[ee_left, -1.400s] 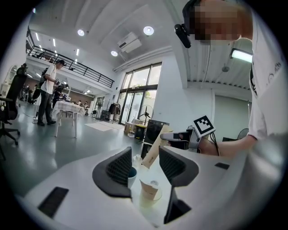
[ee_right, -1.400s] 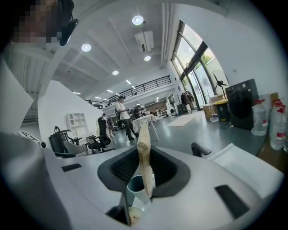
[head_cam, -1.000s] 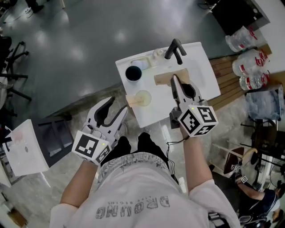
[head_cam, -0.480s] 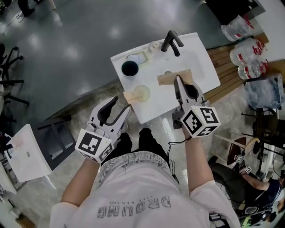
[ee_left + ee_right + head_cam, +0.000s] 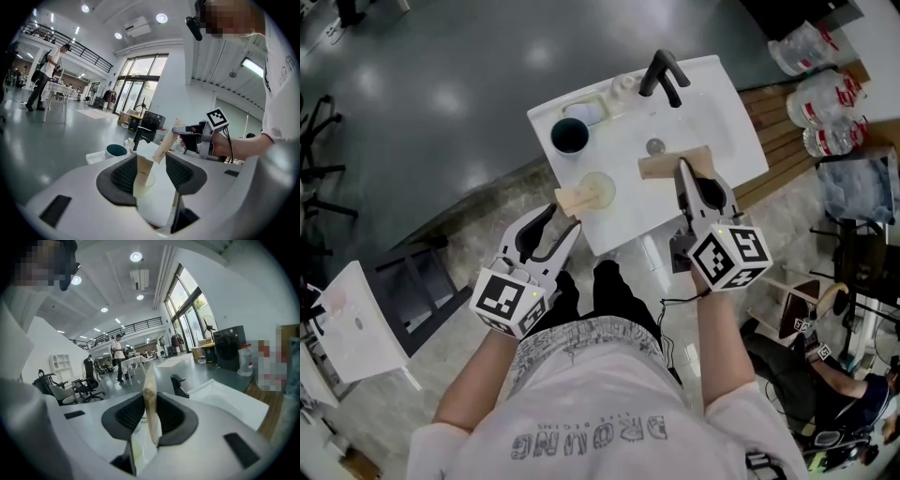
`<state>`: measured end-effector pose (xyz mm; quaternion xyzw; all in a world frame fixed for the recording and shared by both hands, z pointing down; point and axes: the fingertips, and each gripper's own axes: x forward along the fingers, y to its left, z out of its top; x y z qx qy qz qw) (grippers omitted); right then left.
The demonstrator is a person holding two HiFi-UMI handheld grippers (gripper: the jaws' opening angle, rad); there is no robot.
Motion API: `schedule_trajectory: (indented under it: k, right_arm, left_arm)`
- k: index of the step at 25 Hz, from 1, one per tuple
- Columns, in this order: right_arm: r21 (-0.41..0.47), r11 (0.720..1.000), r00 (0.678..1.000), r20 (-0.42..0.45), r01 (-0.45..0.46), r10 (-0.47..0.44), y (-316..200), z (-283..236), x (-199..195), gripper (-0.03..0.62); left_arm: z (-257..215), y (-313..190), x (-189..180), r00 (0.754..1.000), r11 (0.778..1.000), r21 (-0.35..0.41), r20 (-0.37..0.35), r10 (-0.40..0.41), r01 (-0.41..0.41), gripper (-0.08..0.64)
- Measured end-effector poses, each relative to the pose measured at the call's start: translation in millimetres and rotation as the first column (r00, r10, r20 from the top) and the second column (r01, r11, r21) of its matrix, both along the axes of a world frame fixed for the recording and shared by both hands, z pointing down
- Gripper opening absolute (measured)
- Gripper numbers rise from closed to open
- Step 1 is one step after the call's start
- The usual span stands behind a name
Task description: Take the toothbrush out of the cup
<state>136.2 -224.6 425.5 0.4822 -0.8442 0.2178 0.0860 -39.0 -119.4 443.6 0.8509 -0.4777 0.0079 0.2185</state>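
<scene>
Risk: your left tool (image 5: 562,221) has its jaws wide apart and holds nothing. If you close off-centre, a pad may shove the clear cup (image 5: 602,186) along the washbasin (image 5: 712,122) ledge or tip it. The wrapped toothbrush (image 5: 142,168) leans in the cup, so a pinch on the paper edge alone may slip. Your right tool (image 5: 151,401) is clamped on another paper-wrapped packet (image 5: 150,380); keep it clear. The cup's toothbrush stands just ahead of the left tool, in line with its gap and not yet between the pads.
</scene>
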Motion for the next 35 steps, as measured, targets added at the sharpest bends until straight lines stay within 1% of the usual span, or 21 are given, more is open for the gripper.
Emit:
schedule_trajectory:
  k: [4, 8, 13, 15, 22, 35]
  right_arm:
    - [-0.002, 1.000, 1.000, -0.002, -0.001, 0.001, -2.7, 6.0, 6.7, 0.086]
    - [-0.017, 1.000, 1.000, -0.030, 0.007, -0.008, -2.8, 11.0, 9.7, 0.086]
    - [-0.014, 1.000, 0.999, -0.042, 0.020, -0.020, -6.1, 18.0, 14.9, 0.086]
    - [-0.026, 0.999, 0.999, -0.047, 0.019, -0.021, -6.5, 21.6, 17.5, 0.086]
    - [-0.047, 0.999, 0.999, -0.044, 0.024, -0.026, -10.7, 34.4, 26.9, 0.086]
    - [-0.077, 0.996, 0.998, -0.042, 0.041, -0.044, -19.0, 47.3, 38.3, 0.086]
  left_arm:
    - [17.2, -0.8, 6.5, 1.000, 0.999, -0.031, -0.002, -0.004, 0.004, 0.210]
    - [31.1, -3.4, 11.4, 1.000, 0.998, -0.066, -0.012, -0.018, 0.017, 0.210]
    - [43.5, -5.4, 16.0, 1.000, 0.996, -0.089, -0.011, -0.028, 0.027, 0.210]
    - [47.5, -6.9, 16.6, 0.999, 0.995, -0.097, -0.010, -0.035, 0.034, 0.210]
    - [52.8, -16.5, 19.6, 0.997, 0.992, -0.101, -0.004, -0.071, 0.070, 0.210]
    - [55.9, -36.5, 21.9, 0.988, 0.982, -0.113, 0.019, -0.153, 0.154, 0.212]
